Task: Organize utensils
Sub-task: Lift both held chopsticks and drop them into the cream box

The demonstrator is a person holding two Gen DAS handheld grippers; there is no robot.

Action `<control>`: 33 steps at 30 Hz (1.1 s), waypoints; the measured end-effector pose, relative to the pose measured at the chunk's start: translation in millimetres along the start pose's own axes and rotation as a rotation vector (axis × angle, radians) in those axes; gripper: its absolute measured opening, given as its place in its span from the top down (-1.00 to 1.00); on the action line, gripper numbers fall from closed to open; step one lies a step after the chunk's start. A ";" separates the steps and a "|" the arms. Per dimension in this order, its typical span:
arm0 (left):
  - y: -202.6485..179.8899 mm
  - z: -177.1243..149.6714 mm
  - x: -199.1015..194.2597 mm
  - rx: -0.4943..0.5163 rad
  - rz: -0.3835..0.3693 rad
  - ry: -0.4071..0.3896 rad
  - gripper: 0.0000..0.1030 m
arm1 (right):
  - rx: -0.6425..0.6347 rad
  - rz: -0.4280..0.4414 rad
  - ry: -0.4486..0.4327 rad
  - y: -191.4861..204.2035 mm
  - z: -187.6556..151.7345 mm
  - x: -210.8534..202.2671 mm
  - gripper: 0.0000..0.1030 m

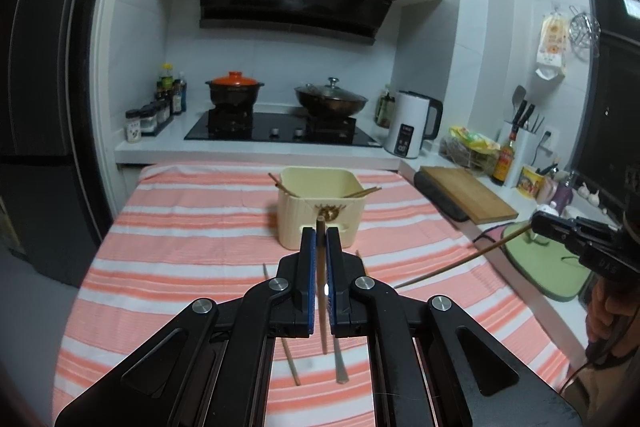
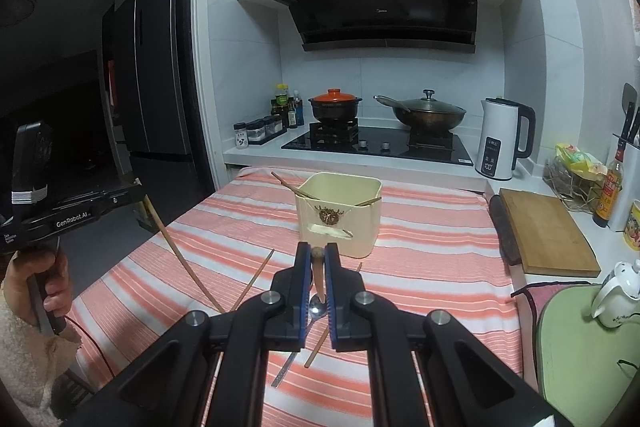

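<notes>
A cream square holder (image 1: 320, 211) (image 2: 340, 215) stands mid-table on the striped cloth, with two chopsticks (image 1: 280, 185) leaning inside it. My left gripper (image 1: 320, 235) is shut on a wooden chopstick (image 1: 321, 267), held above the table in front of the holder; it shows at the left of the right wrist view (image 2: 180, 255). My right gripper (image 2: 317, 251) is shut on a wooden chopstick (image 2: 318, 275); from the left wrist view it slants down (image 1: 460, 263). A loose chopstick (image 2: 256, 277), another chopstick (image 2: 318, 345) and a metal spoon (image 2: 304, 331) lie on the cloth.
The stove with an orange-lidded pot (image 2: 335, 105) and a wok (image 2: 430, 113) stands behind the table. A white kettle (image 2: 500, 139), a wooden cutting board (image 2: 548, 231), a knife block and a teapot (image 2: 616, 291) are on the right counter. A dark fridge (image 2: 148, 75) is to the left.
</notes>
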State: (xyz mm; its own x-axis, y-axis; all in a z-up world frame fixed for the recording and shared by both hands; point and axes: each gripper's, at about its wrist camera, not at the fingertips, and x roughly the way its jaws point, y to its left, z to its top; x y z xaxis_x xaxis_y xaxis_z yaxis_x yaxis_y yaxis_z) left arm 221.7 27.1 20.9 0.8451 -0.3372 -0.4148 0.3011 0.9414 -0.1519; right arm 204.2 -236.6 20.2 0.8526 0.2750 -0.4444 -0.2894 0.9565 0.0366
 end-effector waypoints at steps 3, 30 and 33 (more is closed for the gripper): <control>-2.0 10.3 7.0 0.003 -0.019 -0.004 0.95 | -0.002 0.006 -0.004 0.2 7.4 2.2 0.86; 5.8 129.2 176.3 -0.046 0.046 -0.239 0.95 | 0.013 -0.007 -0.160 -37.5 108.7 143.4 0.86; 12.0 120.4 202.1 -0.052 0.037 -0.180 0.94 | 0.042 0.008 -0.078 -46.5 102.5 179.3 0.86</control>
State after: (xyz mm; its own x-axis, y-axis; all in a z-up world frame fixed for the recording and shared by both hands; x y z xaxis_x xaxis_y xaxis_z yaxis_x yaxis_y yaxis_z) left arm 449.3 -29.4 43.3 0.9220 -0.2920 -0.2544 0.2492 0.9501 -0.1875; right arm 415.1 -221.8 30.6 0.8822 0.2877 -0.3727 -0.2793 0.9571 0.0776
